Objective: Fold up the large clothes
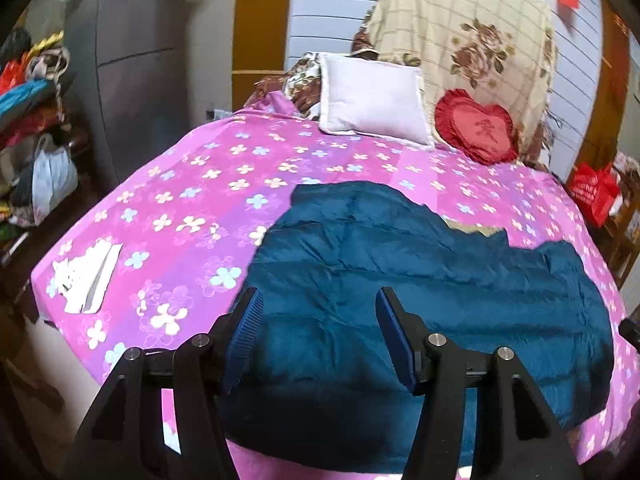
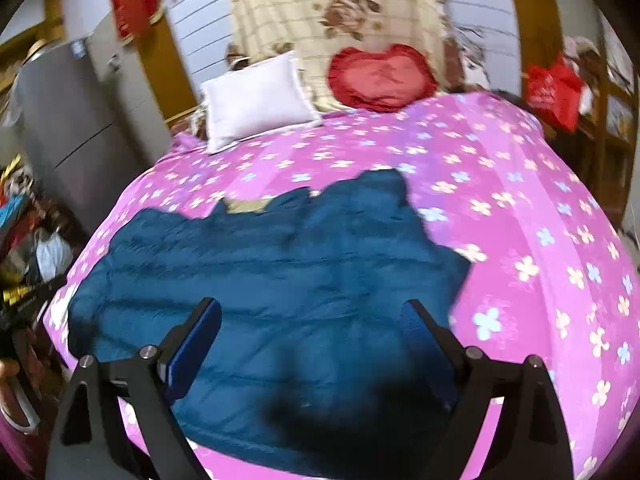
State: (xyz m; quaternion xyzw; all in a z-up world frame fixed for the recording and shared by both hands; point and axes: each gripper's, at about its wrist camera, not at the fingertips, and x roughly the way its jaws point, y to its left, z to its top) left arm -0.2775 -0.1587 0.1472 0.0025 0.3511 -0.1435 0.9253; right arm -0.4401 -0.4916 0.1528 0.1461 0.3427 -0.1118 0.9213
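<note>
Only left view shows white paper [image 1: 88, 280] beside blue jacket [image 1: 400, 280].

White pillow [image 1: 374, 96] beside red heart cushion [image 1: 478, 128]; white papers [image 1: 86, 280] on pink bedsheet [image 1: 192, 184].

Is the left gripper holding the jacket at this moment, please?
No: the left gripper hangs open above the jacket, fingers apart and empty.

A large dark teal quilted jacket [image 1: 420, 280] lies spread flat on the bed, filling the lower centre and right of the left wrist view and the lower left and centre of the right wrist view [image 2: 260, 280]. Its padded surface is creased. A pale lining shows at its far, uneven edge.
</note>
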